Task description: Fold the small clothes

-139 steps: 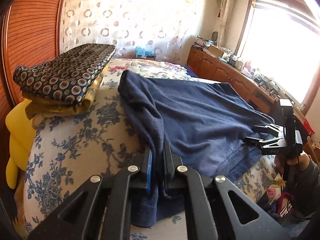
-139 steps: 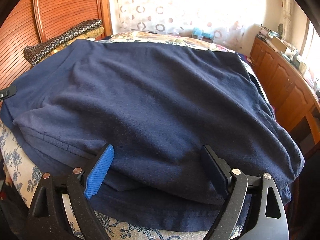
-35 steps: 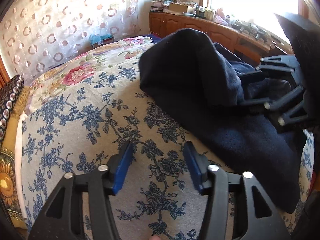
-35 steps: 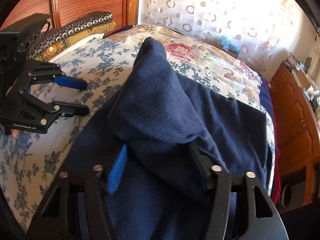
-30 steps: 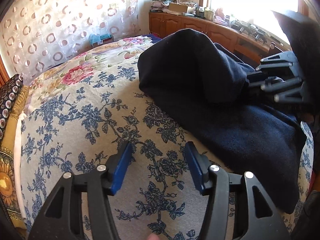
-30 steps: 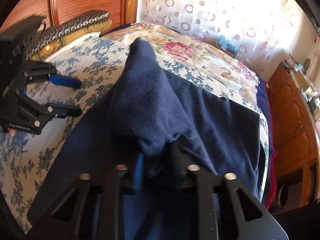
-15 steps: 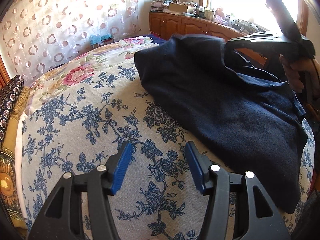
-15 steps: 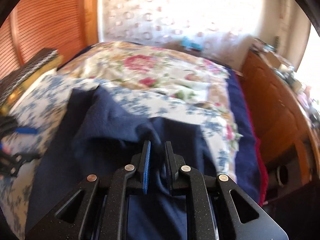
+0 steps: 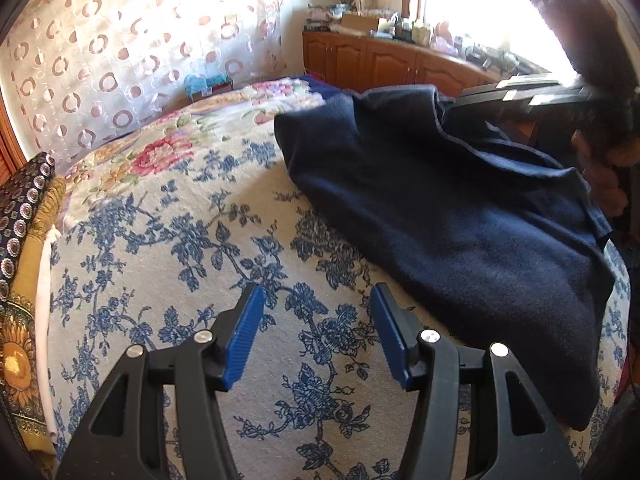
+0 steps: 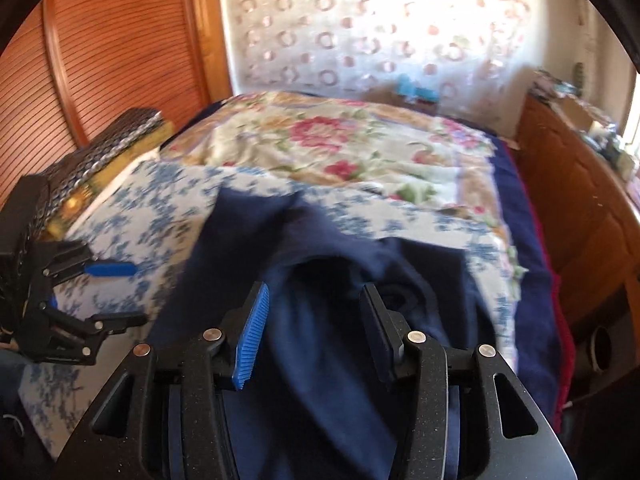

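Note:
A navy garment (image 9: 460, 220) lies folded over on the right part of the floral bedspread (image 9: 180, 240). My left gripper (image 9: 316, 300) stands open above bare bedspread, left of the cloth, with nothing between its blue pads. In the right wrist view my right gripper (image 10: 314, 296) hovers over the garment (image 10: 320, 380). Its jaws are opening; a loose fold of navy cloth lies between them, and the pads do not press on it. The left gripper (image 10: 116, 294) shows at the left edge there.
Stacked patterned cushions (image 9: 24, 240) sit at the bed's left side against a wooden headboard (image 10: 100, 40). A wooden cabinet (image 10: 580, 208) with clutter on top runs along the bed's right side. A person's hand (image 9: 600, 160) holds the right tool.
The right gripper, shut on a raised fold of the garment, carried it across and laid it down, then its jaws came apart. The left gripper stayed put, open.

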{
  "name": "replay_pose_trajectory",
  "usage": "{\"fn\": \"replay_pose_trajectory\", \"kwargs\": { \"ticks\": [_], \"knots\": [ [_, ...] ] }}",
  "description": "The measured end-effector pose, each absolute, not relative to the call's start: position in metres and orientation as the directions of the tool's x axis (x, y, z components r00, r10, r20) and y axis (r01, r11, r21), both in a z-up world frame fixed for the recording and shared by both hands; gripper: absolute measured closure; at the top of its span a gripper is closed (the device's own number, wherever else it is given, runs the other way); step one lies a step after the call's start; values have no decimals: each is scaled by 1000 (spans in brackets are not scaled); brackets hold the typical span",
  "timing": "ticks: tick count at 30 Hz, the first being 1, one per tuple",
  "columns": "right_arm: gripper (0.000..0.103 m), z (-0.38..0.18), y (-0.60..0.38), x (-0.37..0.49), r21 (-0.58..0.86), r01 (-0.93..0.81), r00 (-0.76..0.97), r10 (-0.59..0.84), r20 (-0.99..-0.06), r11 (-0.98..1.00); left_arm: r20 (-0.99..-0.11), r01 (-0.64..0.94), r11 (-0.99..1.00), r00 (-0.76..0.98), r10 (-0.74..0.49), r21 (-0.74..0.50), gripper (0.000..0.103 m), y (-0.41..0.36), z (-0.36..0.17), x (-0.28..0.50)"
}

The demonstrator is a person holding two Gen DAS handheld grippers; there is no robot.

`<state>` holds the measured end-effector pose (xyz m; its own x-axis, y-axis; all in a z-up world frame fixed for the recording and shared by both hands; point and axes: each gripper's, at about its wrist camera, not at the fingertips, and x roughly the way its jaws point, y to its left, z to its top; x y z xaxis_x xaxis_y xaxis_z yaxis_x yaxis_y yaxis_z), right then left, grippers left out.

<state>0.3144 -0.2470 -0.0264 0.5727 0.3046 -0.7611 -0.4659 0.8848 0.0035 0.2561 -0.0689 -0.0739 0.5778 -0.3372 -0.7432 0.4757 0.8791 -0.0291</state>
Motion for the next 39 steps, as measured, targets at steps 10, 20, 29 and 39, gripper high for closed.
{"fn": "replay_pose_trajectory", "kwargs": {
  "ticks": [10,20,29,39],
  "knots": [
    [100,-45,-233,338,34,-511,502,330,-799,859,-688,450,889,621,-374,-77,48,-54,-59,251],
    [100,-7,-297,356,-58,-230,697,123,-707,971,-679,436,894,628,-381,-98,48,-49,-59,252],
    [70,-10,-318,340,-48,-241,657,126,-743,969,-679,430,897,629,-379,-102,48,-46,-60,252],
    [70,-34,-332,292,-28,-284,575,147,-805,958,-669,428,899,642,-374,-92,48,-51,-54,245]
  ]
}}
